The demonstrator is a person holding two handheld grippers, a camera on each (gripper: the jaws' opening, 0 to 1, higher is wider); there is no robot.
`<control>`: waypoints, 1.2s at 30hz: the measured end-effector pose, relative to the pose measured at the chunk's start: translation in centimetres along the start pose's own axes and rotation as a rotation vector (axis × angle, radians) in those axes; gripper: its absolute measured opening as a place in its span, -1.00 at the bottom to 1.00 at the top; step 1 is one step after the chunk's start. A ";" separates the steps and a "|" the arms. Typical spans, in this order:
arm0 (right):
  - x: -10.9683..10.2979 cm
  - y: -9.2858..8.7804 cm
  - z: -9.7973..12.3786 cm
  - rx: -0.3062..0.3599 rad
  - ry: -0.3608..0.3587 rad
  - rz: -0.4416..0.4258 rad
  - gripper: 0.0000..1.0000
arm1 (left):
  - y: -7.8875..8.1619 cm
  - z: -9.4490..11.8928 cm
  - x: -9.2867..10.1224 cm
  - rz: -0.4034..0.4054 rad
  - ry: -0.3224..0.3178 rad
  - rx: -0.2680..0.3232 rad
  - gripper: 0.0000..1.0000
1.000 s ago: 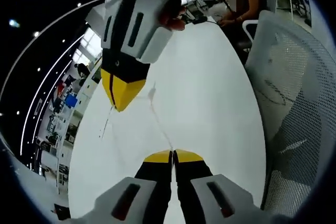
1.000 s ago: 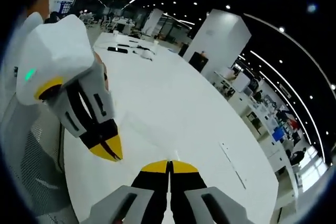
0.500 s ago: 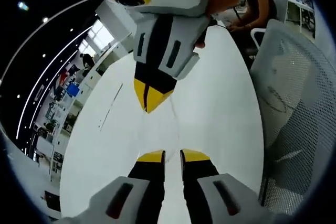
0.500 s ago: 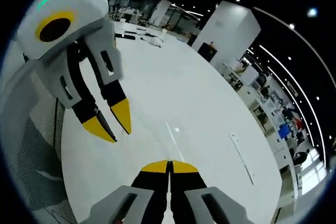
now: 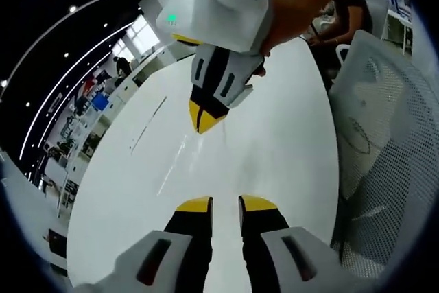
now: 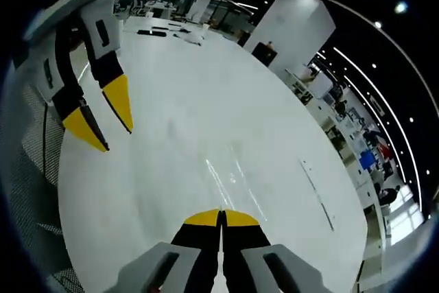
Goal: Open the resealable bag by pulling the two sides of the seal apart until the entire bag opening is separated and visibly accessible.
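Observation:
A clear resealable bag shows only as faint glints (image 6: 228, 178) on the white table (image 6: 206, 101), running ahead from my right gripper (image 6: 221, 215), whose yellow tips are pressed together, apparently on the bag's edge. In the left gripper view that right gripper (image 5: 204, 121) comes down from the top, held by a hand, with faint streaks of the bag (image 5: 173, 166) below its tip. My left gripper (image 5: 226, 204) stands open at the bottom with nothing between its fingers. It also appears at the upper left of the right gripper view, the left gripper (image 6: 118, 140), with its jaws apart.
A white mesh chair (image 5: 384, 142) stands beside the table's right edge. A person (image 5: 336, 5) sits at the far end. Dark small objects (image 6: 152, 32) lie on the table's far part. A thin strip (image 6: 315, 193) lies on the table.
My left gripper, shut on the bag's edge a second ago, has opened and let go. The two grippers have drawn apart; the right one stays shut.

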State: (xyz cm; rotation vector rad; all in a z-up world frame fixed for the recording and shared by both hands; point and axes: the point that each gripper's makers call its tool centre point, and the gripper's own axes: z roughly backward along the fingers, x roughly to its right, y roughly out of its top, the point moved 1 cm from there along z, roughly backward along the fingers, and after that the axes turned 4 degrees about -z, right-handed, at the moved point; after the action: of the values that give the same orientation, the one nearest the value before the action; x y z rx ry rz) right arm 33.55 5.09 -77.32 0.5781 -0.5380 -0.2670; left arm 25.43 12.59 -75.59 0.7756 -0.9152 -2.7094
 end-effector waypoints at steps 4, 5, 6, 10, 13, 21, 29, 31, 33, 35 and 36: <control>0.3 -0.3 -0.6 -0.006 0.003 -0.001 -1.00 | -0.7 0.3 0.3 0.046 0.004 -0.005 -0.76; 0.4 -0.3 -0.7 -0.006 0.005 -0.008 -1.00 | -0.8 0.3 0.3 0.050 0.005 -0.007 -0.76; 0.4 -0.4 -0.8 -0.004 0.002 -0.011 -1.00 | -0.9 0.4 0.4 0.054 0.006 -0.008 -0.76; 0.2 -0.9 -1.4 -0.016 0.020 -0.046 -1.00 | -1.2 0.6 0.7 0.077 0.005 -0.009 -0.76; 0.1 -1.0 -1.7 -0.021 0.025 -0.069 -1.00 | -1.3 0.7 0.7 0.087 0.006 -0.008 -0.76; -0.8 -1.8 -2.4 -0.055 0.070 -0.100 -0.92 | -1.4 0.7 0.9 0.086 0.005 -0.010 -0.78; -1.4 -1.6 -2.4 -0.041 0.088 -0.168 -0.80 | -1.3 0.7 0.8 0.084 0.004 -0.010 -0.79; -1.8 -1.6 -2.4 -0.044 0.106 -0.181 -0.70 | -1.2 0.7 0.8 0.083 0.004 -0.008 -0.79; -2.0 -1.8 -2.5 -0.052 0.112 -0.185 -0.65 | -1.1 0.7 0.8 0.082 0.002 -0.007 -0.79; -2.2 -1.8 -2.4 -0.048 0.122 -0.195 -0.58 | -1.1 0.7 0.7 0.080 0.006 -0.005 -0.80; -2.2 -1.8 -2.3 -0.043 0.120 -0.196 -0.47 | -1.1 0.8 0.7 0.084 0.007 -0.005 -0.80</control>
State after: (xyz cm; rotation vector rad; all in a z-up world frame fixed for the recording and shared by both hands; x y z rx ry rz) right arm 32.85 5.49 -80.91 0.6014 -0.3590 -0.4264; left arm 24.46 13.67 -76.06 0.7276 -0.9184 -2.6338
